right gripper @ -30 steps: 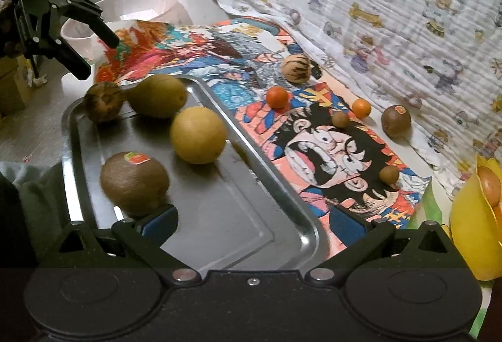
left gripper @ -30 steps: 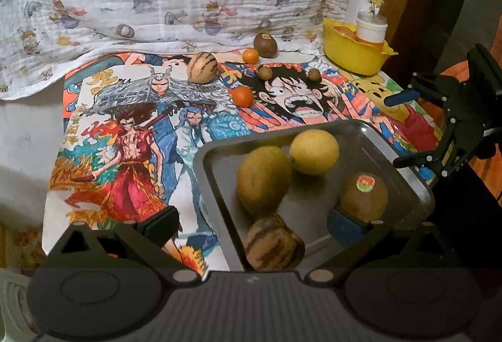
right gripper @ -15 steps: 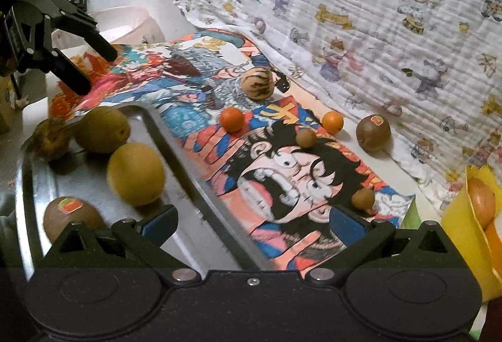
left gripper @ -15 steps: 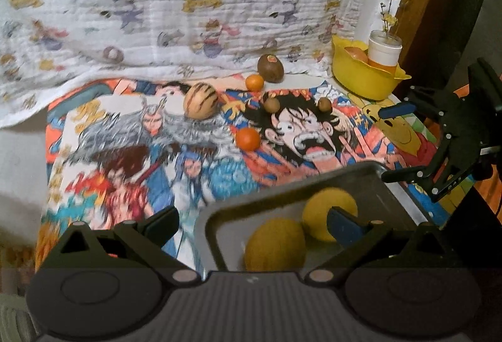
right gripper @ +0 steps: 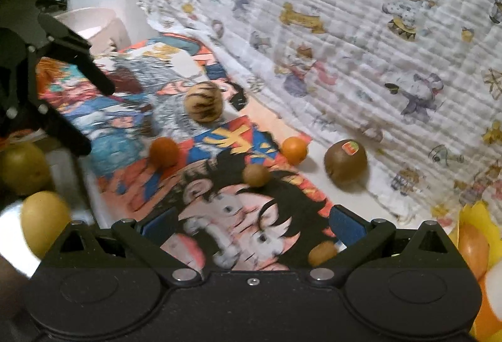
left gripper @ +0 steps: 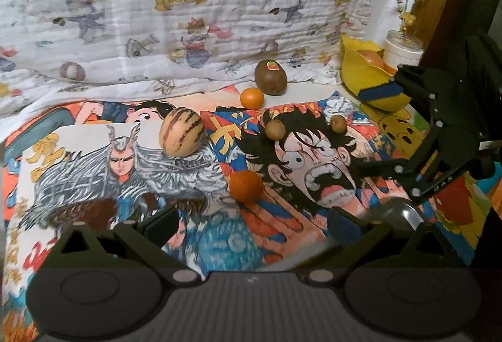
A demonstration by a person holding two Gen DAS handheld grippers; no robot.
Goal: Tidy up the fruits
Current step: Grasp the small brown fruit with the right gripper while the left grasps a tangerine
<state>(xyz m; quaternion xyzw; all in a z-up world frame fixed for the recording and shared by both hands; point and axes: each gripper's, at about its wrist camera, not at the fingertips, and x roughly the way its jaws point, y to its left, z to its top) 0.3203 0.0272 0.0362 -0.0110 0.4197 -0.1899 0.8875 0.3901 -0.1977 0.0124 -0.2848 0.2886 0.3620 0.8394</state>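
Loose fruit lies on the cartoon mat point(left gripper: 94, 166): a striped melon point(left gripper: 182, 131), an orange point(left gripper: 246, 191), a smaller orange point(left gripper: 252, 98), a stickered kiwi point(left gripper: 270, 77) and two small brown fruits point(left gripper: 275, 128) point(left gripper: 339, 124). My left gripper point(left gripper: 252, 224) is open and empty just short of the orange. My right gripper point(left gripper: 373, 130) hangs open at the right. In the right wrist view, that gripper point(right gripper: 251, 224) is open over the mat with a small brown fruit point(right gripper: 321, 252) by its right finger. The kiwi point(right gripper: 345, 163) lies ahead. Yellow fruits point(right gripper: 42, 221) sit on the metal tray point(right gripper: 12, 251).
A yellow bowl point(left gripper: 360, 72) holding a fruit and a white cup point(left gripper: 403, 48) stand at the back right corner. A printed cloth point(left gripper: 188, 12) hangs behind the mat. Only a corner of the tray point(left gripper: 404, 210) shows in the left wrist view. My left gripper point(right gripper: 95, 119) hovers above the tray's far side.
Both grippers have moved forward from over the tray toward the loose fruit on the mat. The tray has dropped almost out of the left wrist view. Both stayed open.
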